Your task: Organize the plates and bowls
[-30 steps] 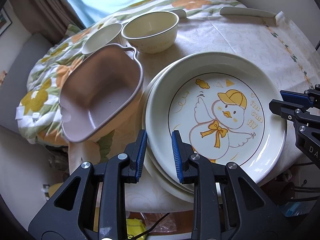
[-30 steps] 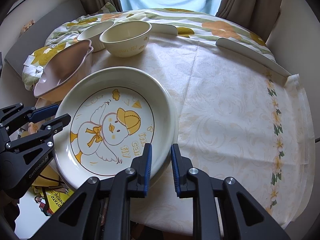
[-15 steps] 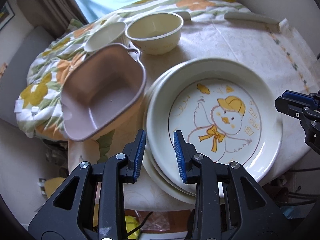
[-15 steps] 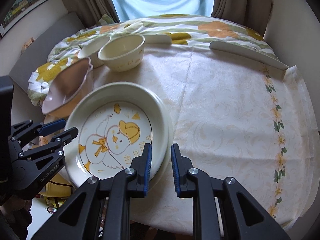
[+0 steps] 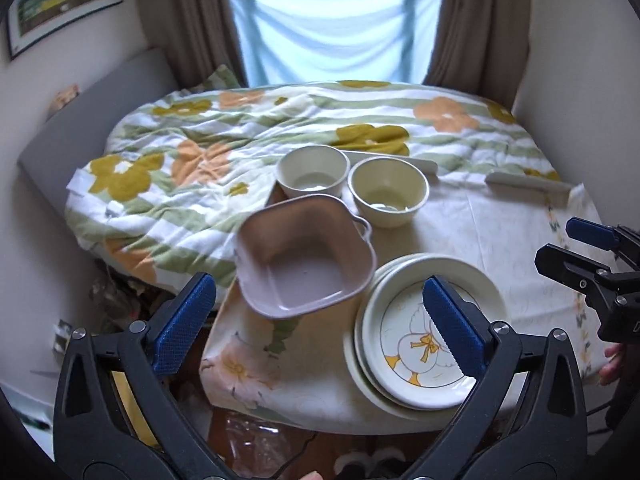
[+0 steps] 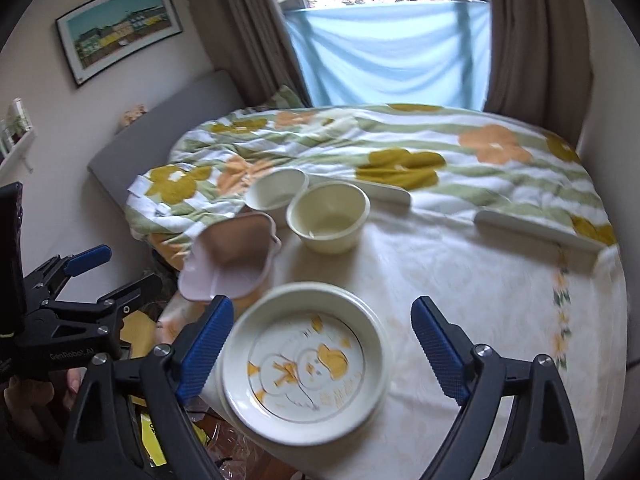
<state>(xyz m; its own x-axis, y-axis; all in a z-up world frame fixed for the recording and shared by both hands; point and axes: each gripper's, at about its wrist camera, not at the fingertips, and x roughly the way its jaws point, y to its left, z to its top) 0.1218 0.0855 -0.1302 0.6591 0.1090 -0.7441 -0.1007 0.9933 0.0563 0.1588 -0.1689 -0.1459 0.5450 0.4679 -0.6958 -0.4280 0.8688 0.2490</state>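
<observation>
Two views, both a little blurred.

Left wrist view: my left tongs (image 5: 320, 320) are spreading, jaws wide, nothing between the blue pads; they hang above the bench (image 5: 480, 232) and touch no dish. Below them the duck plate (image 5: 404, 344) lies on top of the plate stack (image 5: 362, 376) at the near edge of the bench. Just left of the stack sits the pink square bowl (image 5: 304, 264), tilted, its left part out past the bench edge. Behind it two cream bowls stand side by side: the left cream bowl (image 5: 312, 174) and the right cream bowl (image 5: 387, 192), both upright. The right tongs (image 5: 576, 248) show at the right edge, jaws apart.

Right wrist view: my right tongs (image 6: 320, 344) are also opening, jaws wide, nothing gripped. The duck plate (image 6: 304, 360) lies under them on its stack, free of both pads. Pink square bowl (image 6: 232, 260) is just beyond it to the left, cream bowls behind. Left tongs (image 6: 116, 268) are visible at the left, empty. A flowered quilt (image 6: 400, 152) covers the bed beyond the bench.
</observation>
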